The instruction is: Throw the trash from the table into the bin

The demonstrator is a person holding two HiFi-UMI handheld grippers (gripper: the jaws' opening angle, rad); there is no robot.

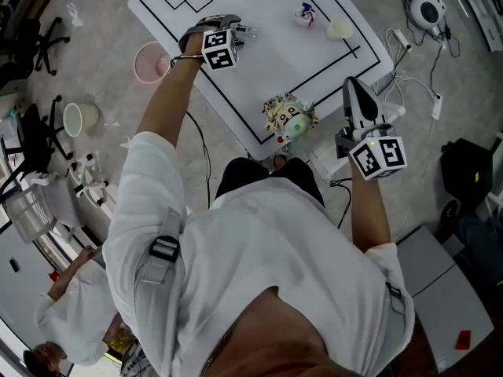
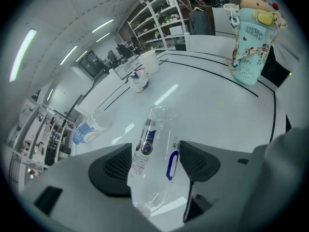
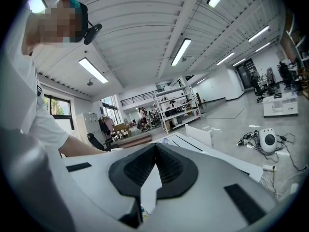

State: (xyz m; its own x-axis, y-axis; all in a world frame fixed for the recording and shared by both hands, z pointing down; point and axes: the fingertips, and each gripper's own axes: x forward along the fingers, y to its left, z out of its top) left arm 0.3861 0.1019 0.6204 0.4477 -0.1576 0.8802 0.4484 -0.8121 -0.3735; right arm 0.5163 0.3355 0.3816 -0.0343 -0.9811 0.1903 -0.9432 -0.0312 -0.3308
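A clear plastic bottle (image 2: 155,151) with a blue-and-white label sits between the pads of my left gripper (image 2: 153,164), which is open wide around it, and its walls do not look squeezed. In the head view that gripper (image 1: 239,33) points steeply down at the left part of the white table (image 1: 314,65). More trash lies on the table: a crumpled wrapper (image 1: 305,12), a pale cup (image 1: 339,28) and a plastic cup on its side (image 2: 89,127). The pink bin (image 1: 151,61) stands on the floor left of the table. My right gripper (image 1: 355,94) is shut and empty off the table's near right corner.
A cartoon-printed drinking bottle (image 1: 287,118) stands at the table's near edge. A white bucket (image 1: 80,118), office chairs and another person are on the floor at the left. Cables and a round white device (image 1: 428,8) lie on the floor at the right.
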